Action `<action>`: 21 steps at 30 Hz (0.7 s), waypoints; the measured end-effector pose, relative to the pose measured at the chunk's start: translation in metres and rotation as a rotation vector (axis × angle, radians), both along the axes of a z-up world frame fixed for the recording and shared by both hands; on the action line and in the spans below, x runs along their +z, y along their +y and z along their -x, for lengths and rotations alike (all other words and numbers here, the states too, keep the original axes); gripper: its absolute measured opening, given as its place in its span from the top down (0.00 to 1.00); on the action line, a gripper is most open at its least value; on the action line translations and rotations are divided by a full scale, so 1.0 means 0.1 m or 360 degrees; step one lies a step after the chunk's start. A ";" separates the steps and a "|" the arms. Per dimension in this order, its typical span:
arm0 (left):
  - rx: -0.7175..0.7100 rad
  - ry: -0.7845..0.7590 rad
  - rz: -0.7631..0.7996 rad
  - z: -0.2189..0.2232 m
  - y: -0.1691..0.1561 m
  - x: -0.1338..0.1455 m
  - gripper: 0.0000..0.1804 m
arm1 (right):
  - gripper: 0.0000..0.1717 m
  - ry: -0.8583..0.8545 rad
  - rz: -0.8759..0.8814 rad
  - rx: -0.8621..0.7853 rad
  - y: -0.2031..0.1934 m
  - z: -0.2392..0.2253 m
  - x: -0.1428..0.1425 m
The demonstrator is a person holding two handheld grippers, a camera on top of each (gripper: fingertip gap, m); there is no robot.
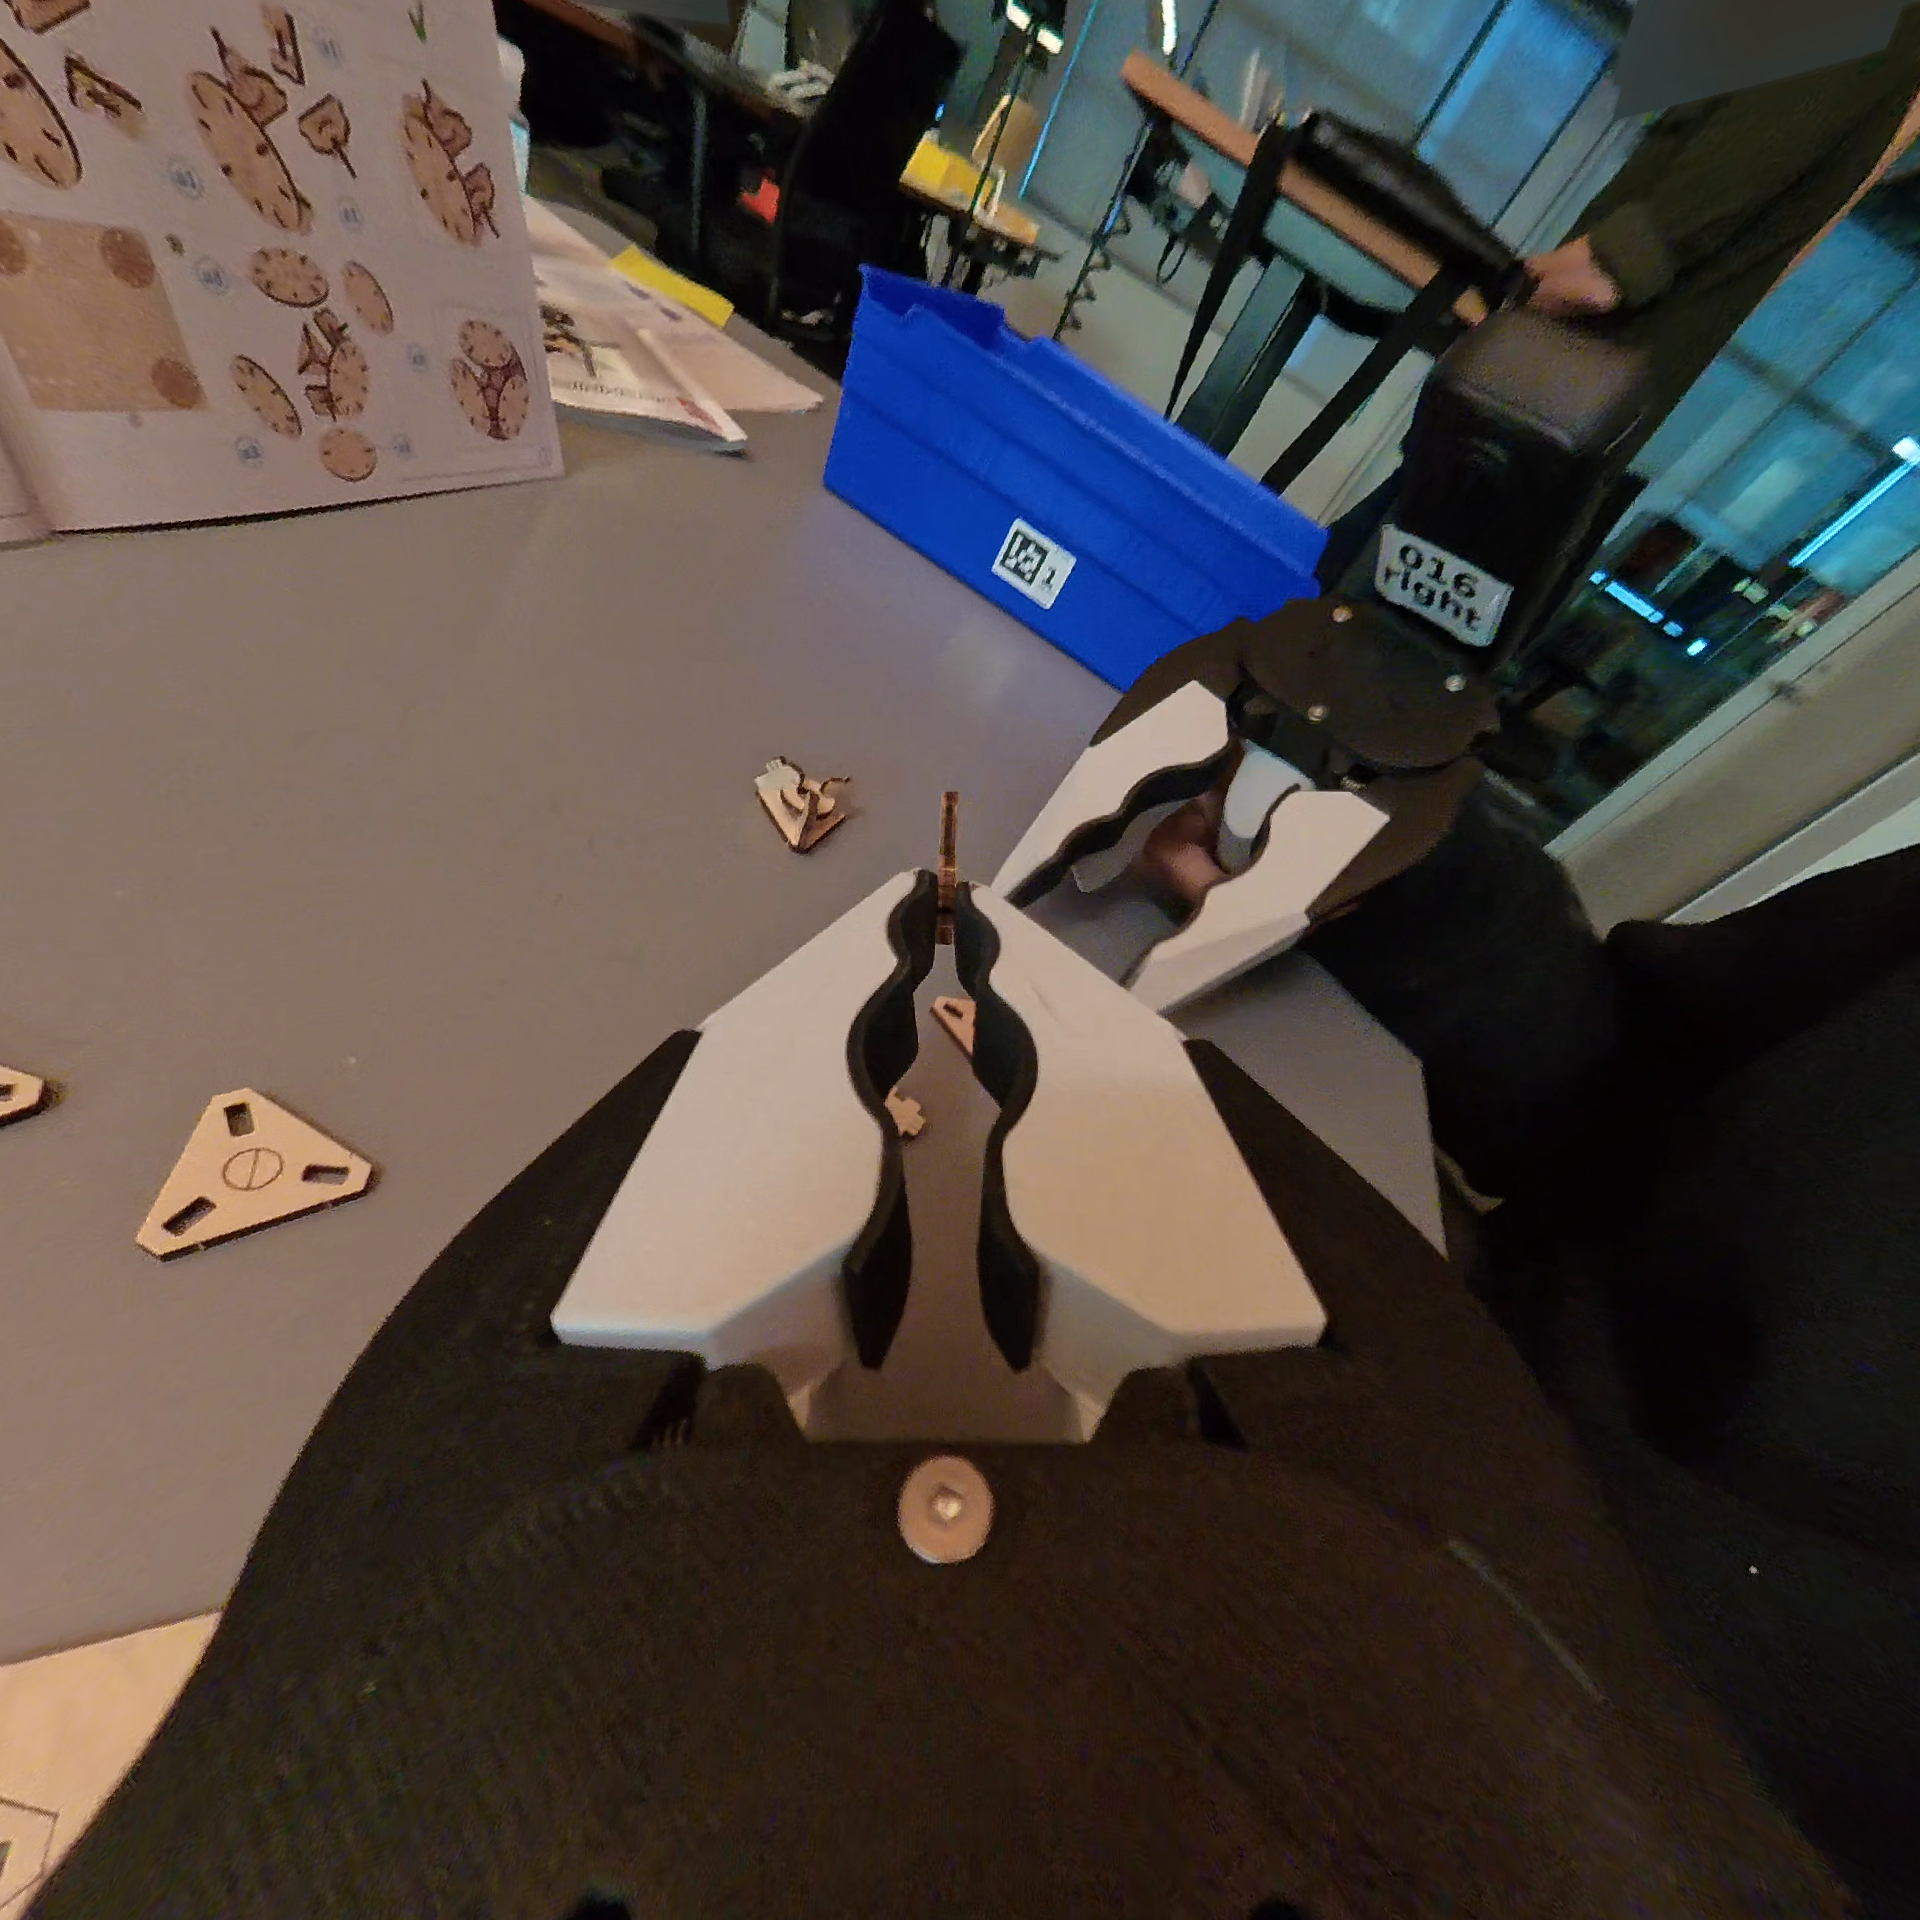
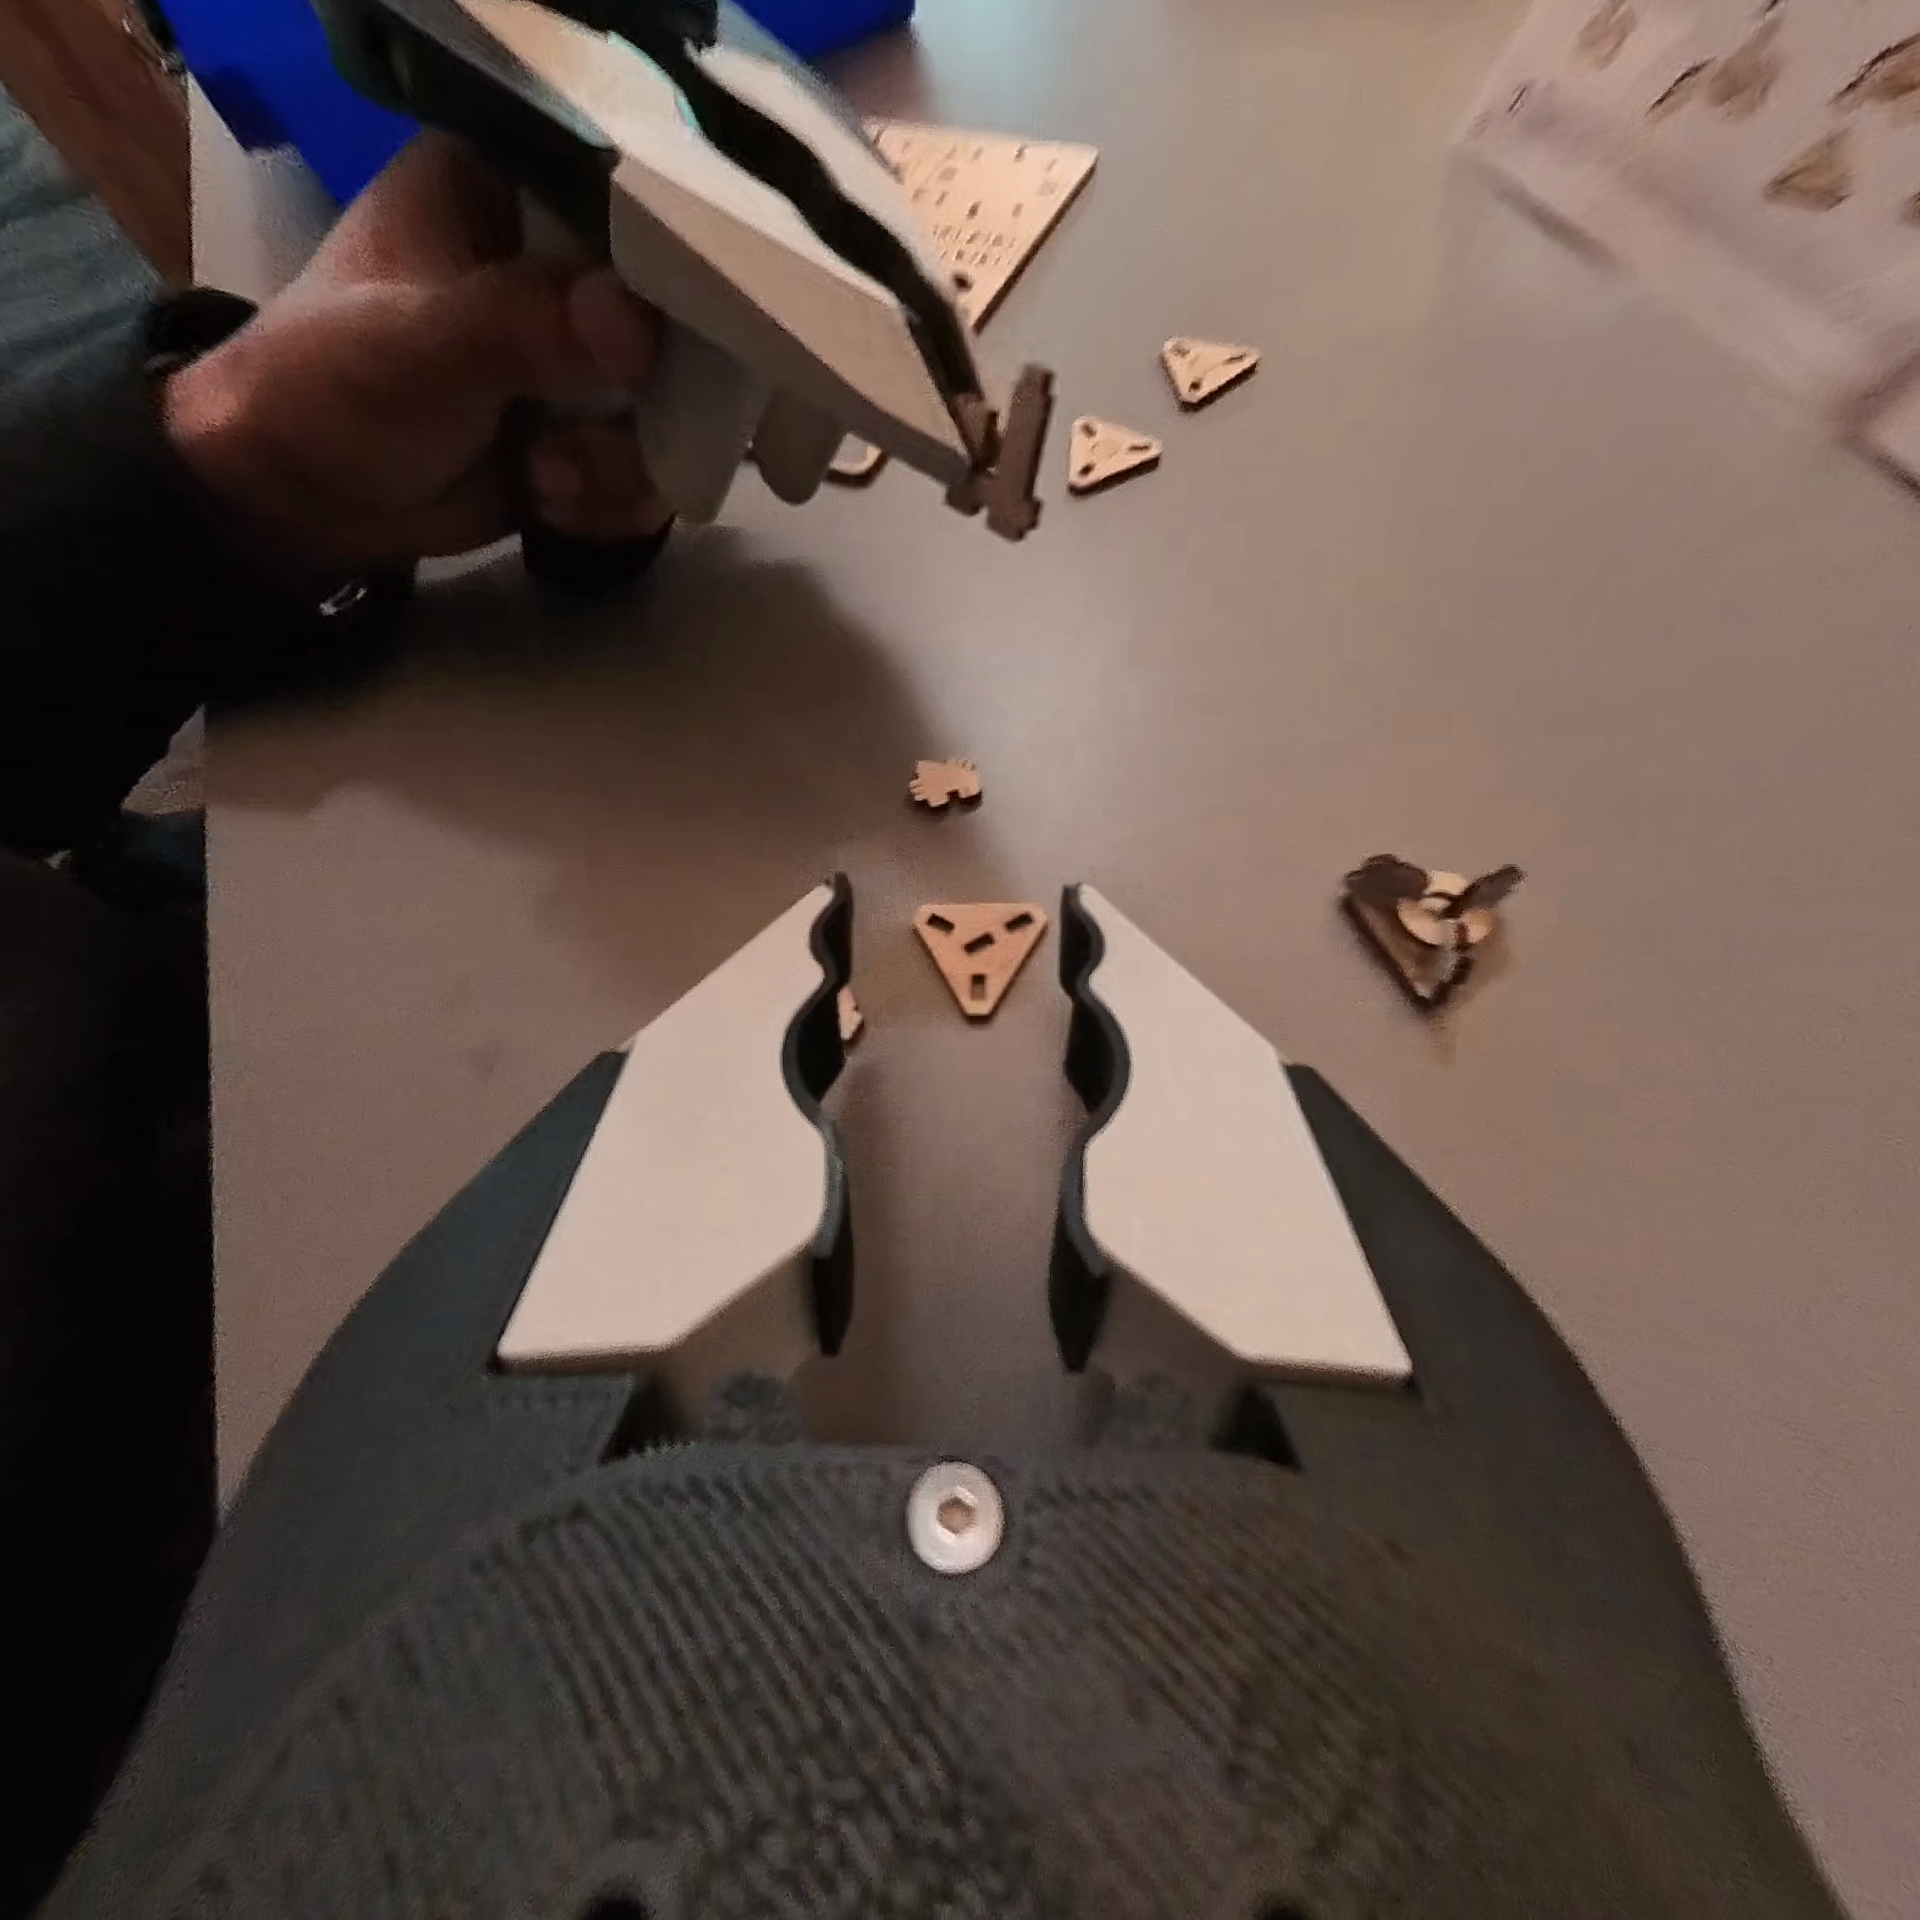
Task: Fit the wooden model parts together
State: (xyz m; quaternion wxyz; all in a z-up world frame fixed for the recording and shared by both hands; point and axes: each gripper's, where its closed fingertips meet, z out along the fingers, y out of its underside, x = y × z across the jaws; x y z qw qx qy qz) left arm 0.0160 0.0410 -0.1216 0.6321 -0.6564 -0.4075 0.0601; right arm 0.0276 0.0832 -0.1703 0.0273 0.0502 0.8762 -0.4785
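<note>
Blue bin contents hidden; left gripper pinches wooden strip; right gripper agape above triangle piece, seemingly

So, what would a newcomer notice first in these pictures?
First, the left gripper, shut on a thin wooden piece sticking up above the grey table. Next, the right gripper, open over a flat wooden triangle, and the blue bin behind.

My bench: grey tabletop. Beyond it, desks, dark chair, glass partitions. Dim room, cool light.
</note>
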 end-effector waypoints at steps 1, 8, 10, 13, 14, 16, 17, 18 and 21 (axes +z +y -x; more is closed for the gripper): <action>0.0007 0.0000 0.0042 0.01 0.00 -0.03 1.00 | 0.77 -0.0006 -0.0044 0.0008 -0.02 -0.02 -0.05; -0.0009 -0.0019 0.0163 0.01 0.06 -0.12 1.00 | 0.85 0.0074 -0.0237 -0.0129 -0.02 0.09 -0.26; -0.0016 -0.0029 0.0157 0.01 0.07 -0.13 1.00 | 0.85 0.0065 -0.0235 -0.0131 -0.01 0.10 -0.26; -0.0030 -0.0042 0.0171 0.00 0.08 -0.15 1.00 | 0.86 0.0076 -0.0236 -0.0110 0.00 0.10 -0.26; -0.0037 -0.0047 0.0185 0.00 0.10 -0.16 1.00 | 0.86 0.0085 -0.0230 -0.0113 0.01 0.11 -0.25; -0.0066 -0.0058 0.0229 -0.01 0.14 -0.19 1.00 | 0.86 0.0102 -0.0160 -0.0127 0.04 0.15 -0.18; -0.0092 -0.0060 0.0255 -0.02 0.17 -0.21 1.00 | 0.86 0.0104 -0.0103 -0.0134 0.07 0.18 -0.12; -0.0131 -0.0058 0.0280 -0.04 0.23 -0.22 1.00 | 0.86 0.0098 -0.0041 -0.0142 0.10 0.22 -0.05; -0.0251 -0.0059 0.0419 -0.05 0.40 -0.31 1.00 | 0.86 0.0045 0.0198 -0.0131 0.21 0.30 0.24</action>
